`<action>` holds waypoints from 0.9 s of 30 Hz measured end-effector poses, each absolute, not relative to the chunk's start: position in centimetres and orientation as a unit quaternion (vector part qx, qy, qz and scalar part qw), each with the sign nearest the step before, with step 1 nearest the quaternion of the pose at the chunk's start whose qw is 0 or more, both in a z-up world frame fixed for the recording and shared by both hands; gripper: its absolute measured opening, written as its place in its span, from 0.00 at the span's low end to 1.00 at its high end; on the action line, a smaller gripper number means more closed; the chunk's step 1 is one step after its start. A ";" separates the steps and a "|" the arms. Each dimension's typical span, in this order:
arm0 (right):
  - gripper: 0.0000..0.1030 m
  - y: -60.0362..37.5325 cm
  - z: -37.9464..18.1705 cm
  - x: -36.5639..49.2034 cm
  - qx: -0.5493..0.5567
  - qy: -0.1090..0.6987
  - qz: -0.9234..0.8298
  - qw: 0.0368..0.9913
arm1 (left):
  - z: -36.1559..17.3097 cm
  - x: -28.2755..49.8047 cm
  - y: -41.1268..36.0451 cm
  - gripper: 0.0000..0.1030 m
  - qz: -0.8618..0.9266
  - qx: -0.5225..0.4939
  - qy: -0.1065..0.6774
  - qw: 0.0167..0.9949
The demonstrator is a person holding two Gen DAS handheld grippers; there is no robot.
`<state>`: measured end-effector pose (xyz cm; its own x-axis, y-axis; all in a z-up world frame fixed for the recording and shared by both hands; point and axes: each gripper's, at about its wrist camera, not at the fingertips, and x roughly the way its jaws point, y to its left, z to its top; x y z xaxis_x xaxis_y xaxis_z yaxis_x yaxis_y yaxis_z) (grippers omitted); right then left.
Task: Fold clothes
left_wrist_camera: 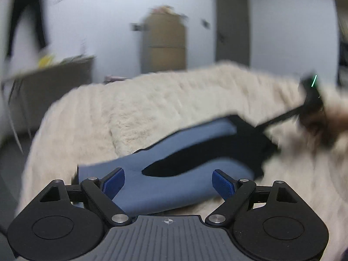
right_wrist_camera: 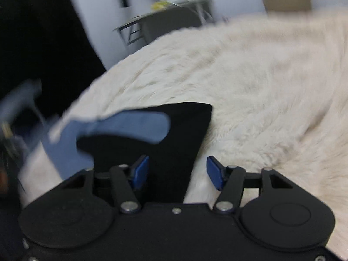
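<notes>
Each fisheye camera sits just behind its own jaws, looking forward and slightly down, close over a cream fluffy blanket (left_wrist_camera: 174, 100). Both views share the blue-and-black garment (left_wrist_camera: 174, 174) lying on it and the grey side table (right_wrist_camera: 171, 19) beyond.

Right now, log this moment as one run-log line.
task: fold clothes | left gripper: open over blue-and-black garment | right gripper: open at its black edge | surface: cream fleece blanket | blur: heavy

Garment (left_wrist_camera: 187, 187) blue and black; fluffy blanket (left_wrist_camera: 174, 100) cream; fingers (left_wrist_camera: 114, 182) blue-padded, black.
</notes>
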<state>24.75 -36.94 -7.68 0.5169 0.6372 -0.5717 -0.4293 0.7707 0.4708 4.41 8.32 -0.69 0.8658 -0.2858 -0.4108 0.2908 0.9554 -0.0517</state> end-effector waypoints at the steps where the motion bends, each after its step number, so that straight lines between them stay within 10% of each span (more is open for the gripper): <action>1: 0.53 -37.5 -8.5 26.1 0.169 0.392 0.321 0.846 | -0.4 4.1 8.8 0.82 -0.137 -0.010 0.195 0.971; 7: 0.09 -38.1 -10.2 27.5 0.278 0.407 0.355 0.794 | 0.0 3.6 11.6 0.82 -0.111 -0.085 0.160 0.977; 27: 0.06 -32.9 34.2 19.9 -0.061 0.259 0.149 0.952 | 1.6 -1.0 17.3 0.82 -0.111 -0.202 0.075 0.970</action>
